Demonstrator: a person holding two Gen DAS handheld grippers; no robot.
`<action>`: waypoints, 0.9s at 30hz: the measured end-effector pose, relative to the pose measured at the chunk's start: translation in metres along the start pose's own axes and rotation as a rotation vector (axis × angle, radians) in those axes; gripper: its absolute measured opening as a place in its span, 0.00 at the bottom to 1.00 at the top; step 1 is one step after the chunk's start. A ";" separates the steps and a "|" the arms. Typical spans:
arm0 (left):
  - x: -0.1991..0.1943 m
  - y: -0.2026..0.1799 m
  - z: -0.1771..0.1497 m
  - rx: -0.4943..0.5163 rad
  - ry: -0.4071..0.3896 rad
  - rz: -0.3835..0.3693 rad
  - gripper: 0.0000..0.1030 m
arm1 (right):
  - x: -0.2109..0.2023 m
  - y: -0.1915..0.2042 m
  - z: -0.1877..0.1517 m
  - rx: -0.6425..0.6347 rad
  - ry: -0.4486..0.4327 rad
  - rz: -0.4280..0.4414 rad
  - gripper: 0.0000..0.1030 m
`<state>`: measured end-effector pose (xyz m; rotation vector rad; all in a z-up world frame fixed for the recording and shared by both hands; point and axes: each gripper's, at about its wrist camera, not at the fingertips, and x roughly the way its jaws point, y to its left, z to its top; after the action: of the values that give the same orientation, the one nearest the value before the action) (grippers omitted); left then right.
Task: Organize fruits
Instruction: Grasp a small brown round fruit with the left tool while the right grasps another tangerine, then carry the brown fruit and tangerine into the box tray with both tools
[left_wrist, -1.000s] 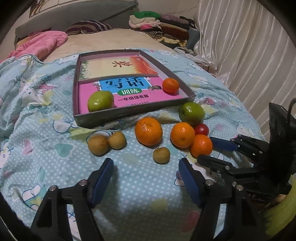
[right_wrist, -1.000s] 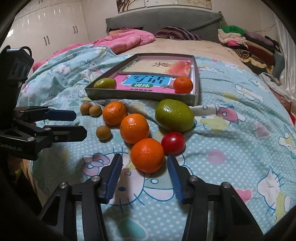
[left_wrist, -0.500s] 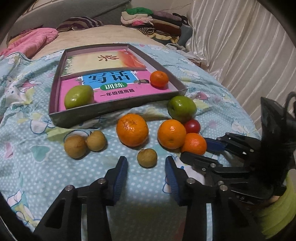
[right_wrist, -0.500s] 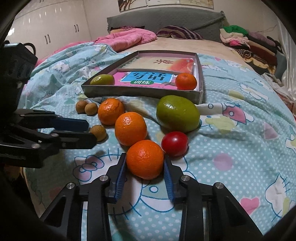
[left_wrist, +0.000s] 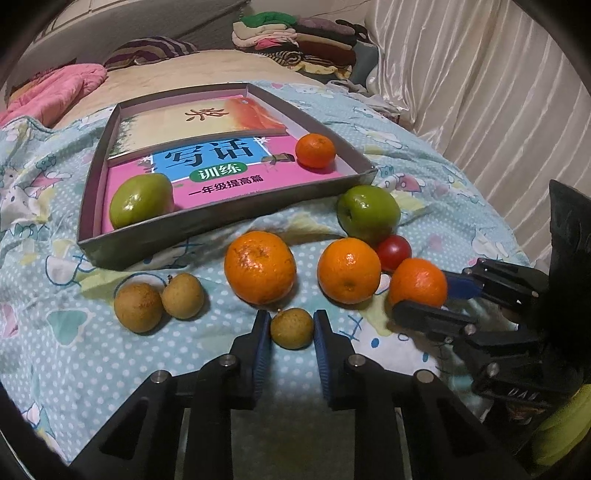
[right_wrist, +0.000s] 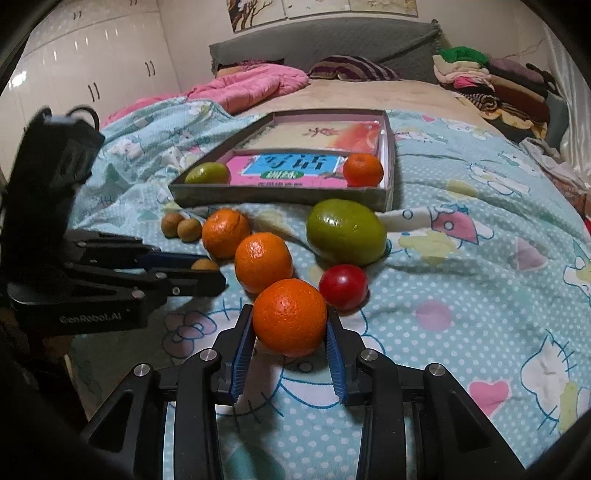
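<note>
At lower centre, the left gripper (left_wrist: 291, 330) pinched a round, rough brown longan (left_wrist: 291, 328); the right gripper (right_wrist: 290, 334) clamped a dimpled orange mandarin (right_wrist: 290, 316) on the dotted quilt (right_wrist: 461, 295).

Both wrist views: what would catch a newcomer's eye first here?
The two grippers, each closed around a fruit on the blue dotted bedspread: the right gripper around an orange, the left gripper around a small brown longan. Behind them sits a grey tray lined with books, holding a green fruit and a small orange.
</note>
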<state>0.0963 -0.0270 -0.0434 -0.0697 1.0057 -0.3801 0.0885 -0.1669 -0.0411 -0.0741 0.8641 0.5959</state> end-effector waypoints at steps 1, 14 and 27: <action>-0.002 0.001 0.000 -0.008 -0.001 -0.004 0.23 | -0.003 0.000 0.001 0.002 -0.006 -0.002 0.36; -0.033 0.018 0.014 -0.067 -0.079 -0.007 0.23 | -0.018 -0.012 0.030 0.017 -0.075 -0.008 0.36; -0.039 0.020 0.053 -0.067 -0.123 0.046 0.23 | -0.003 -0.027 0.069 0.010 -0.107 0.001 0.36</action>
<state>0.1278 -0.0008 0.0120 -0.1289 0.8970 -0.2965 0.1484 -0.1705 0.0019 -0.0326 0.7633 0.5913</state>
